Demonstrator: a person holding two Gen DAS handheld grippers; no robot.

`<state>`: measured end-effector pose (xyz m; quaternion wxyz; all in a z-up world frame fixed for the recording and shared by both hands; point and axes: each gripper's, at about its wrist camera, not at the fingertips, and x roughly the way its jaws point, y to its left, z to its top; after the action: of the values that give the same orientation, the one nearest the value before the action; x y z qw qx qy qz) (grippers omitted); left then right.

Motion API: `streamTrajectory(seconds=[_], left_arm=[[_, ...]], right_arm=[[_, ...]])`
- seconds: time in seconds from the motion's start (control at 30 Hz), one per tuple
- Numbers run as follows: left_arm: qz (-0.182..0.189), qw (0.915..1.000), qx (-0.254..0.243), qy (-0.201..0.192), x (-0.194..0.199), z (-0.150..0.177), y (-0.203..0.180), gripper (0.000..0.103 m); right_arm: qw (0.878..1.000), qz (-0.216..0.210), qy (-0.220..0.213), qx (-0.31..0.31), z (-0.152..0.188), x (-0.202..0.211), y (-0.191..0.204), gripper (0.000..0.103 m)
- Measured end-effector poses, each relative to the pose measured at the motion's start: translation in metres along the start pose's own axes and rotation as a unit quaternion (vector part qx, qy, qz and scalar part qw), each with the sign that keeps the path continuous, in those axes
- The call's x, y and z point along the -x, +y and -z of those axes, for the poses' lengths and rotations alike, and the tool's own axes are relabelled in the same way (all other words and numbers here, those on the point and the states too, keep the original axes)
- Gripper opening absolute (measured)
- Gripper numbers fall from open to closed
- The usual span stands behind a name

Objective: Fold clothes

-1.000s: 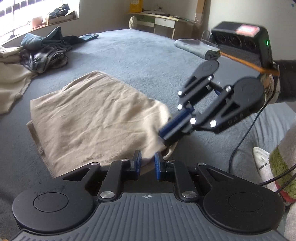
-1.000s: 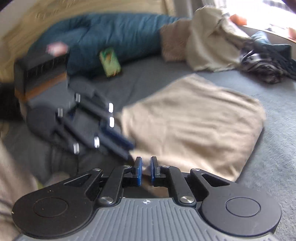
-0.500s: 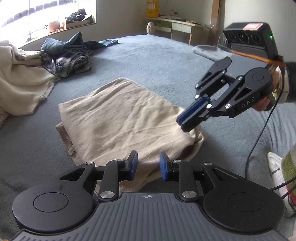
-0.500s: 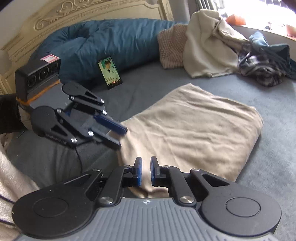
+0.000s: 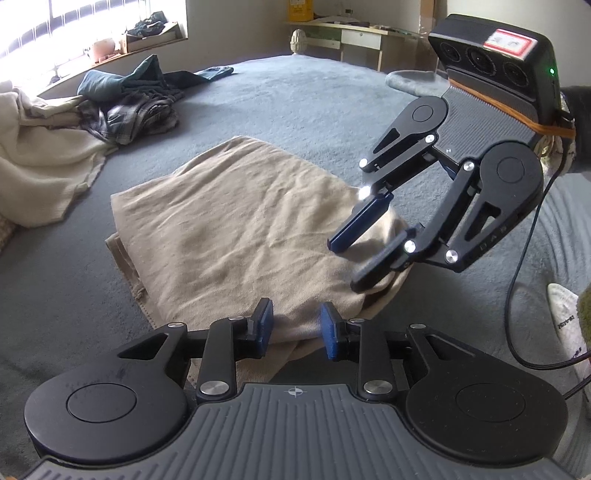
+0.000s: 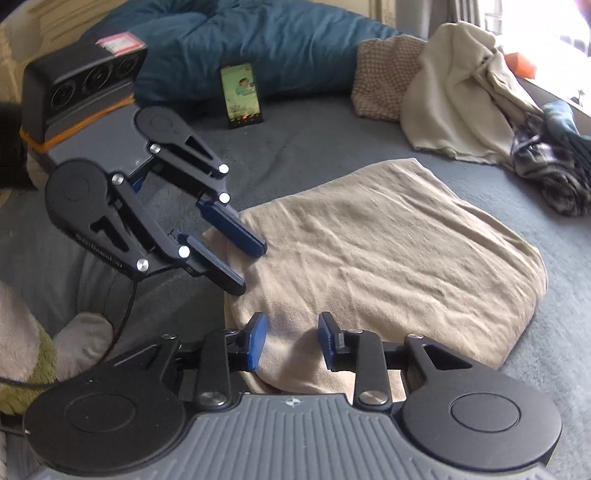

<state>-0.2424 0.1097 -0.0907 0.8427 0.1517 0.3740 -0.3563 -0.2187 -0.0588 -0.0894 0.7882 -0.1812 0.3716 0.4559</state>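
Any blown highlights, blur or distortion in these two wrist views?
Left wrist view: window at top left is blown white, and screws on the right gripper glare. Right wrist view: window at top right washes out. Both: fisheye bends the grey bed; the beige garment stays sharp.

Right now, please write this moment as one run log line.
beige garment: folded on bed | left gripper: opening, released | right gripper: opening, released | step: fold laid

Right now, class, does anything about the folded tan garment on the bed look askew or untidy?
Mostly neat, but one flaw: on the tan garment, a lower layer's hemmed edge sticks out past the top layer on its left side in the left wrist view, so the layers do not line up. The near corner is bunched.
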Motion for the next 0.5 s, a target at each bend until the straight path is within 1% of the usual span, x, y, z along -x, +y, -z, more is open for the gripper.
streamTrajectory(seconds=[0.07,0.2,0.3,0.4,0.5], left_arm=[[0.002,1.0,0.002,0.001,-0.001,-0.001,0.001,0.028],[0.004,1.0,0.008,0.0,0.0,-0.003,0.003,0.029],[0.005,0.9999,0.01,0.0,0.0,-0.004,0.003,0.031],[0.005,0.9999,0.012,-0.003,0.002,-0.004,0.003,0.033],[0.008,0.9997,0.02,-0.011,0.005,-0.007,0.004,0.035]], right_arm=[[1.0,0.005,0.011,0.022,0.001,-0.003,0.004,0.039],[0.996,0.039,0.024,0.073,0.003,-0.012,0.015,0.038],[0.995,0.056,0.024,0.084,0.004,-0.015,0.02,0.036],[0.994,0.065,0.02,0.081,0.005,-0.013,0.022,0.028],[0.994,0.079,0.013,0.077,0.005,-0.009,0.025,0.019]])
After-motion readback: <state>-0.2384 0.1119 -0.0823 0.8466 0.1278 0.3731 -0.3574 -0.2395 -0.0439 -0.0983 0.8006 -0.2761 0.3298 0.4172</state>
